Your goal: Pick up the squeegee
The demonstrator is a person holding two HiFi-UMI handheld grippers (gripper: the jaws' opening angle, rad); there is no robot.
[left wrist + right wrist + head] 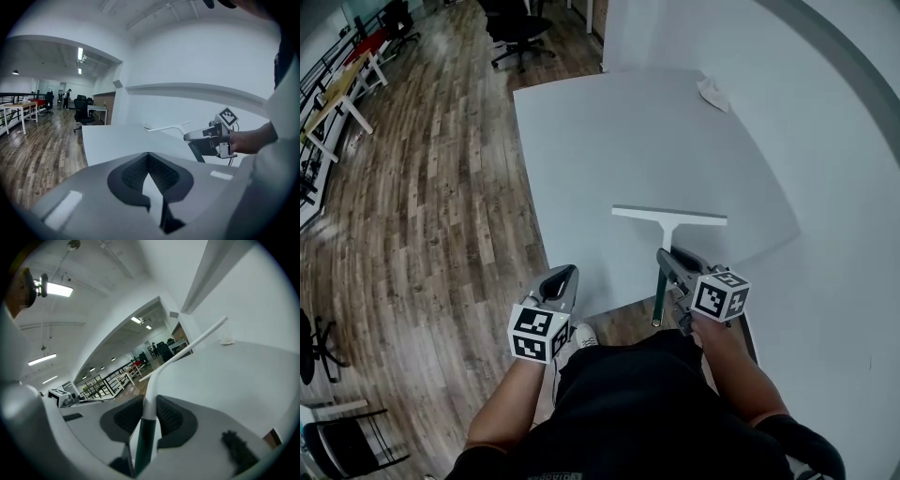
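Observation:
The squeegee (668, 215) has a long white blade and a white stem that runs into a dark green handle. It hangs over the near part of the white table (609, 141), blade away from me. My right gripper (667, 258) is shut on the handle; in the right gripper view the squeegee (187, 350) runs out between the pads of the right gripper (149, 404). My left gripper (565, 275) is at the table's near left corner, shut and holding nothing. In the left gripper view the left gripper (148, 157) points at the table, with the squeegee (164, 128) and right gripper (194, 137) to its right.
A crumpled white cloth (712, 92) lies at the table's far right corner. A white wall (825, 141) runs along the right. Wooden floor (441, 187) spreads to the left, with a black office chair (517, 28) beyond the table and desks further off.

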